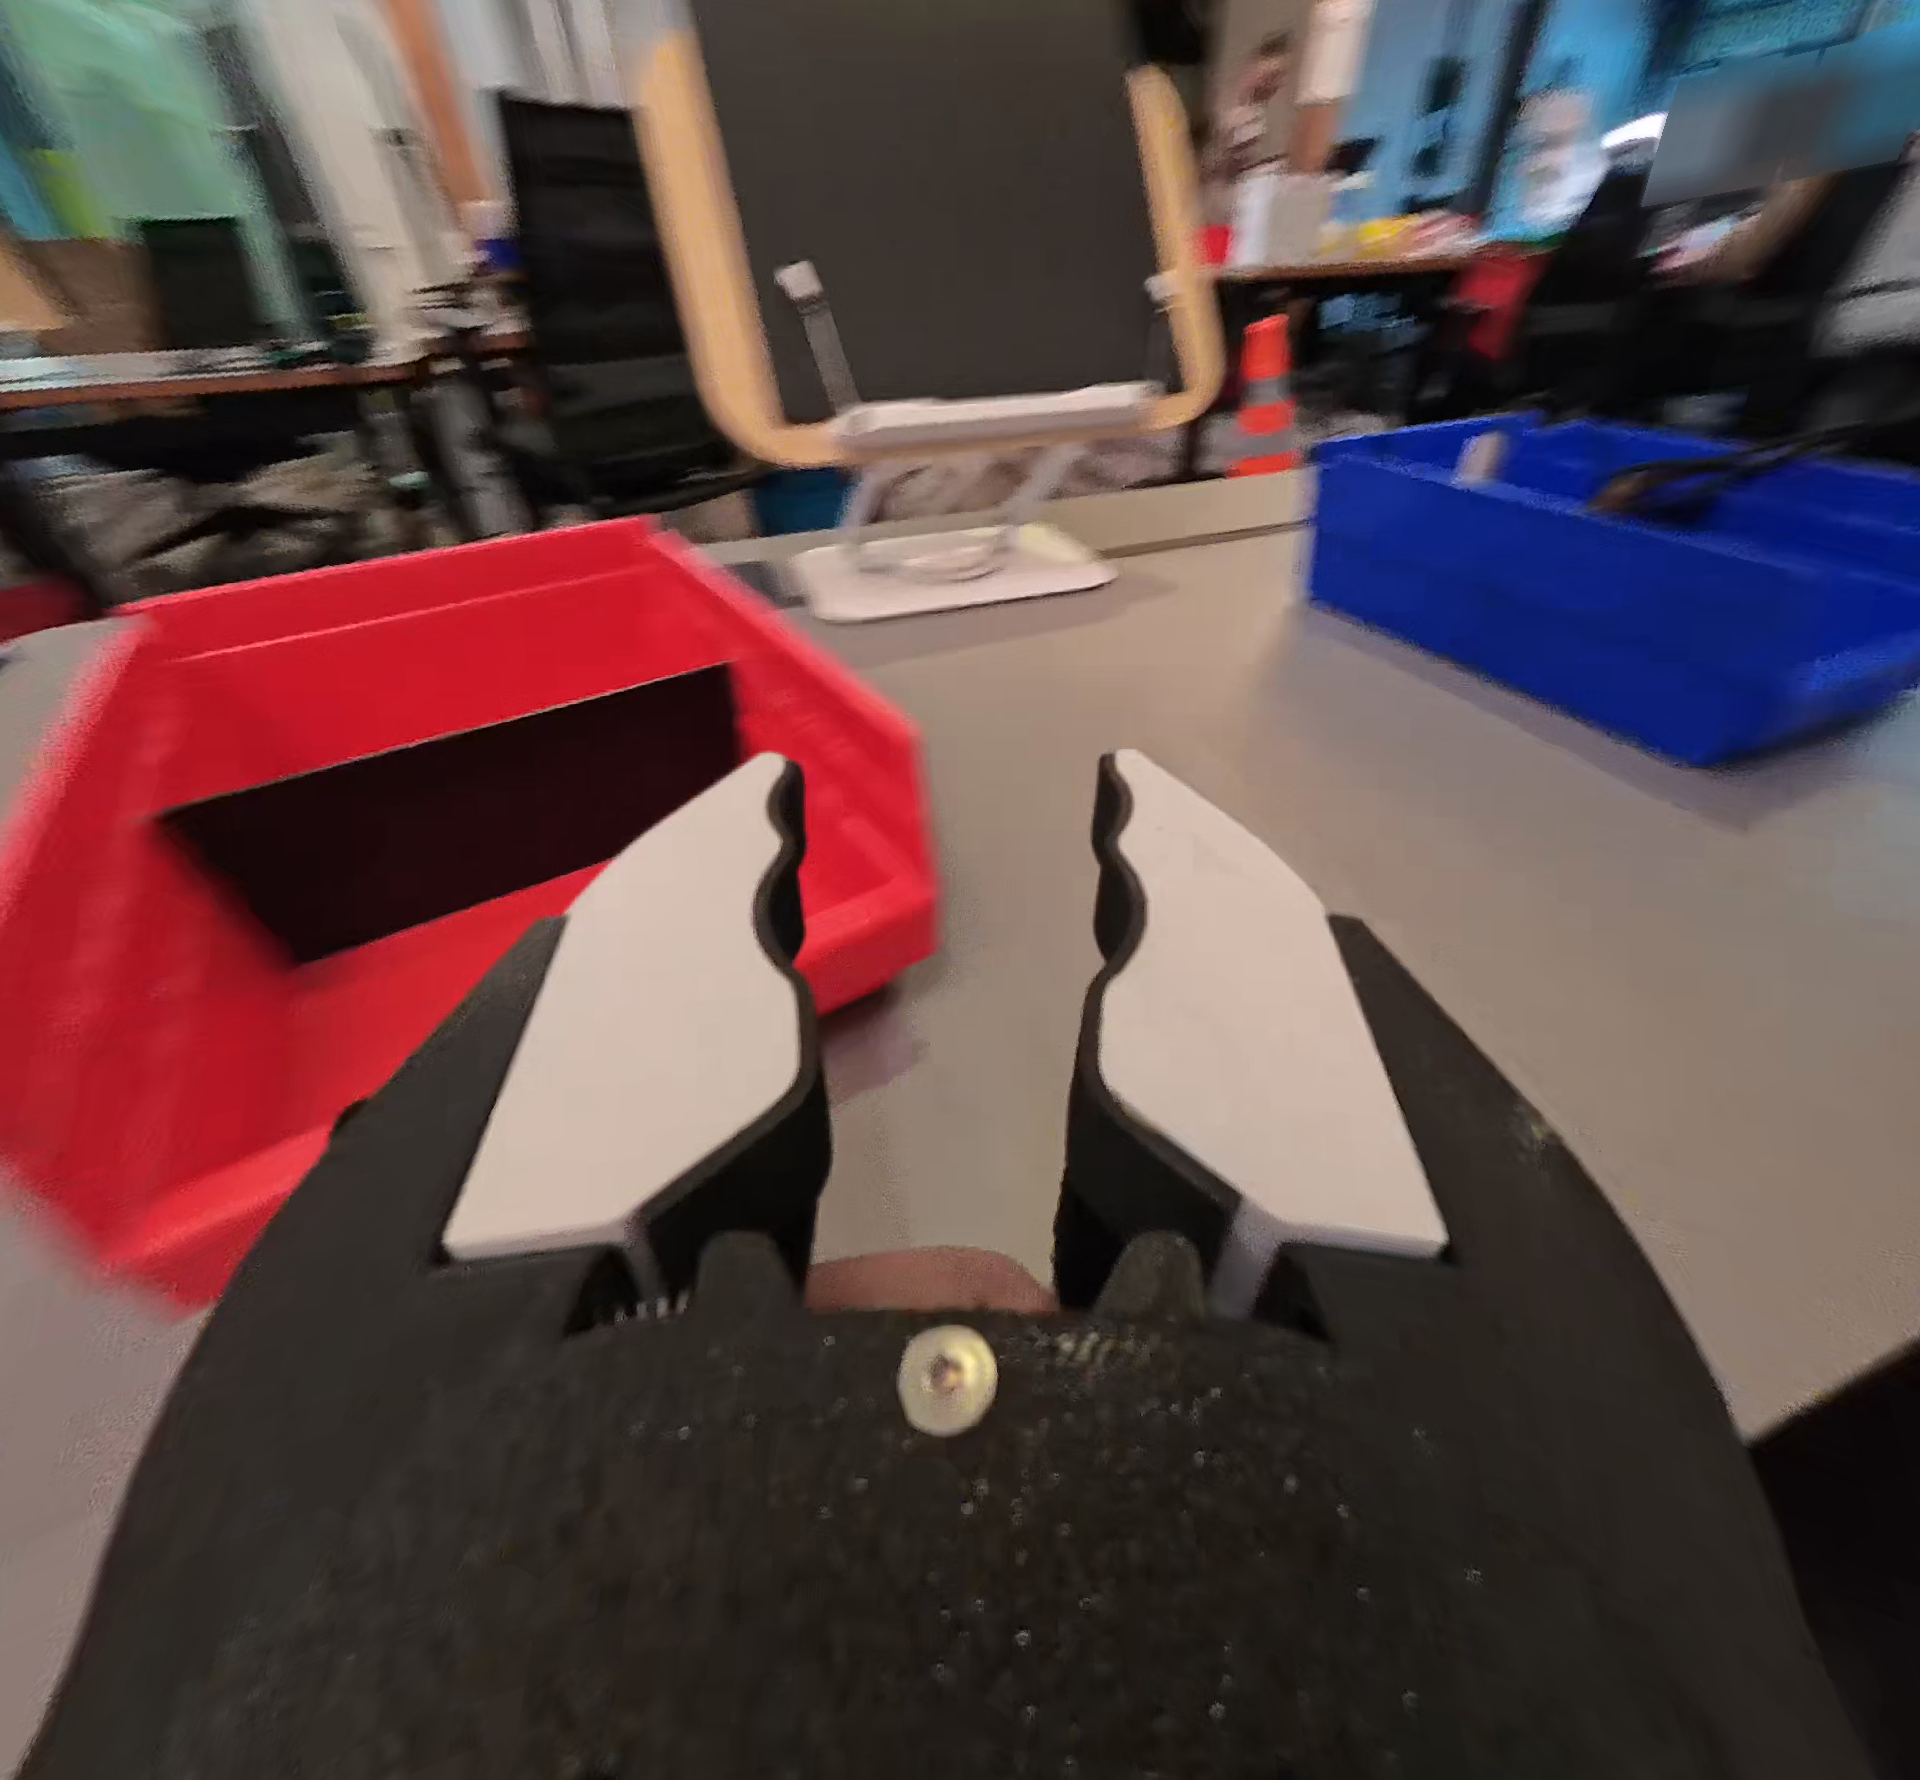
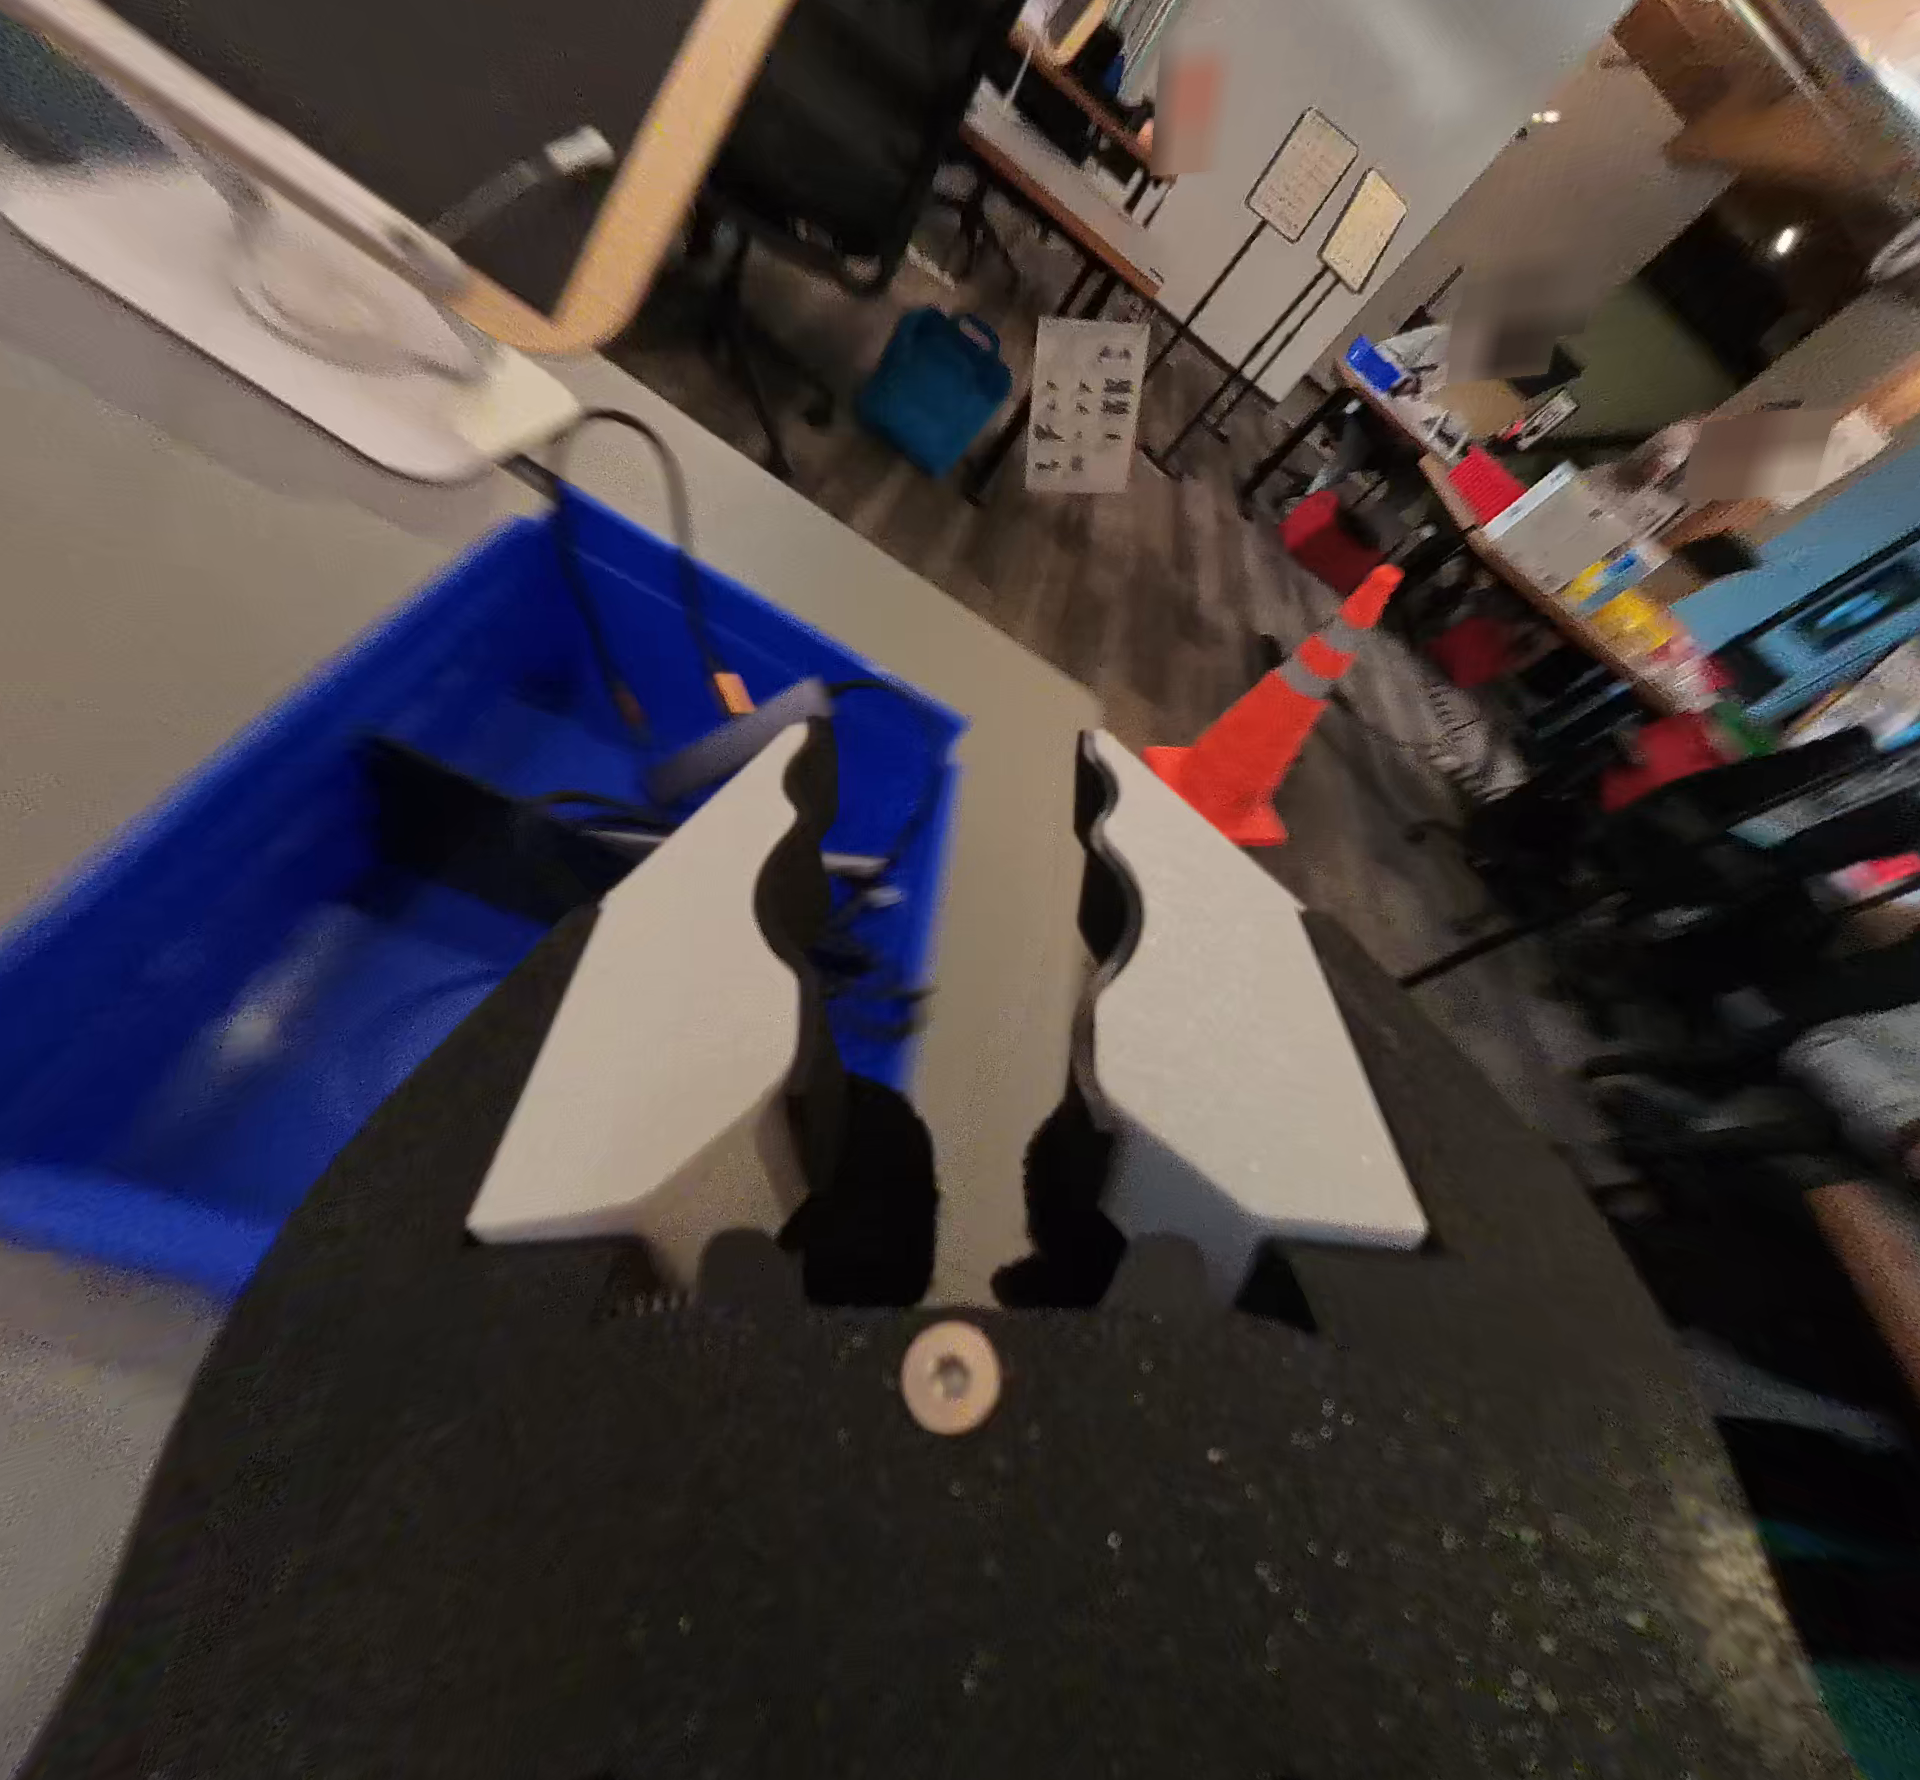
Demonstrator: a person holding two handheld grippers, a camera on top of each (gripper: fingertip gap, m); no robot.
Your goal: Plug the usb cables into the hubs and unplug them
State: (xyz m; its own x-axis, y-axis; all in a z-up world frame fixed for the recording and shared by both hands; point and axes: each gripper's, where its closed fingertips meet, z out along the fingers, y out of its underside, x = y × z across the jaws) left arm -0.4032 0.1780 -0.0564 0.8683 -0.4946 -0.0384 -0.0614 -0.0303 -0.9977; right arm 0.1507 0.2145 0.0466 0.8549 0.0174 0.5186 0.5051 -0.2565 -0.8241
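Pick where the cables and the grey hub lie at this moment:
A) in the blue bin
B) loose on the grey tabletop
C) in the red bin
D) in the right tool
A: in the right wrist view the dark cables and the grey hub lie inside the blue bin; the right tool is open and empty.

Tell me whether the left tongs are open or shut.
Open: the left tongs show a wide gap between their fingers, with grey table visible through it.
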